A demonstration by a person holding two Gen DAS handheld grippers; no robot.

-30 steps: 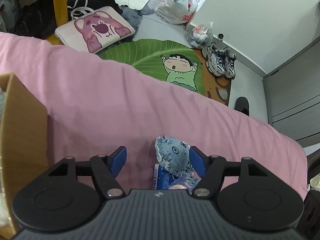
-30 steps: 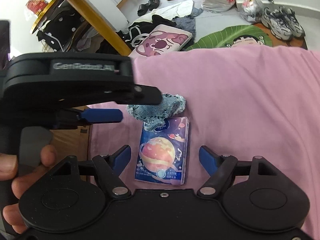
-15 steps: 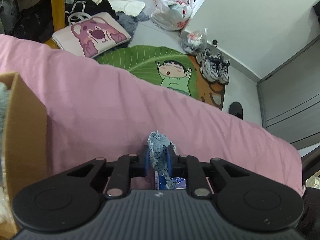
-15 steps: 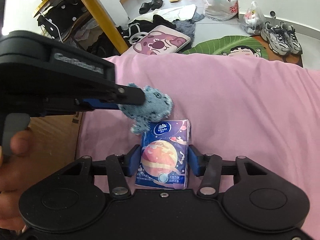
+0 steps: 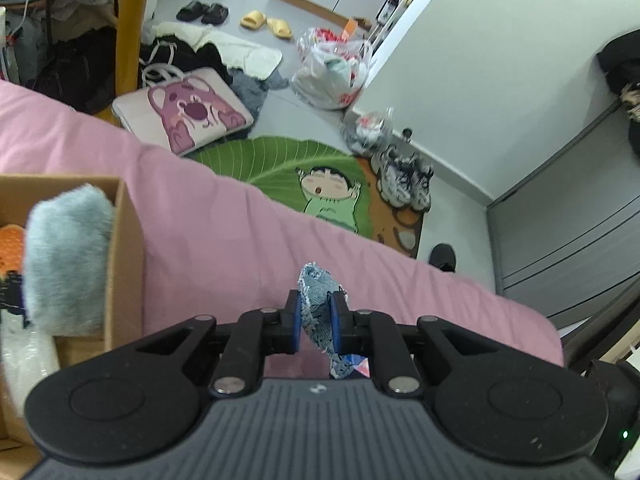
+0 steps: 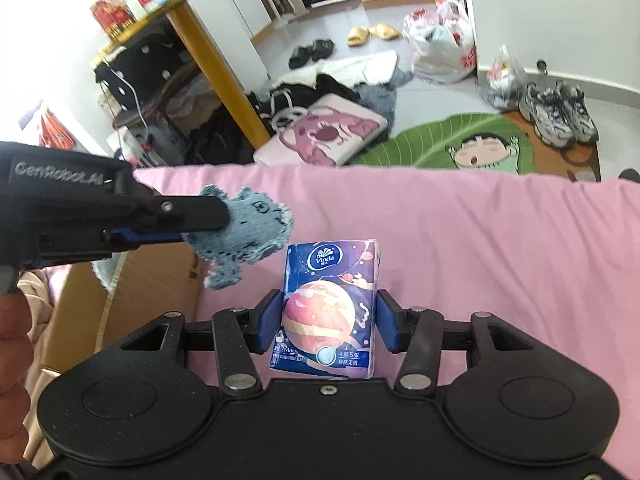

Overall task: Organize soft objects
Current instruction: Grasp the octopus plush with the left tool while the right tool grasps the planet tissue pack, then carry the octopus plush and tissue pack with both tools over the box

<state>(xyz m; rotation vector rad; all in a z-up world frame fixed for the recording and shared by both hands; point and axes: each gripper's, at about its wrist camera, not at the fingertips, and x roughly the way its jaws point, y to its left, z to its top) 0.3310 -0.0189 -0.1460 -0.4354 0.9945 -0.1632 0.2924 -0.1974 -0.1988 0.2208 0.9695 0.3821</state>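
My left gripper (image 5: 315, 320) is shut on a small frayed denim toy (image 5: 317, 300), held above the pink bed cover (image 5: 240, 232). The right wrist view shows the same denim toy (image 6: 244, 236) hanging from the left gripper (image 6: 224, 220), near the cardboard box (image 6: 132, 296). My right gripper (image 6: 329, 320) is shut on a blue tissue pack (image 6: 330, 304) with a planet print, lifted off the pink cover (image 6: 480, 260). The cardboard box (image 5: 124, 264) stands at the left and holds a grey fluffy item (image 5: 68, 256) and an orange item (image 5: 12, 248).
Beyond the bed's edge lies a green leaf rug (image 5: 288, 164), a pink cartoon cushion (image 5: 188, 112), sneakers (image 5: 404, 176), plastic bags (image 5: 332, 76) and slippers. A yellow table leg (image 6: 216, 72) stands at the left. A hand (image 6: 12, 352) holds the left gripper's handle.
Both grippers went from open to shut: the left on the denim toy, the right on the tissue pack. Both have lifted their objects, and the left has moved toward the box.
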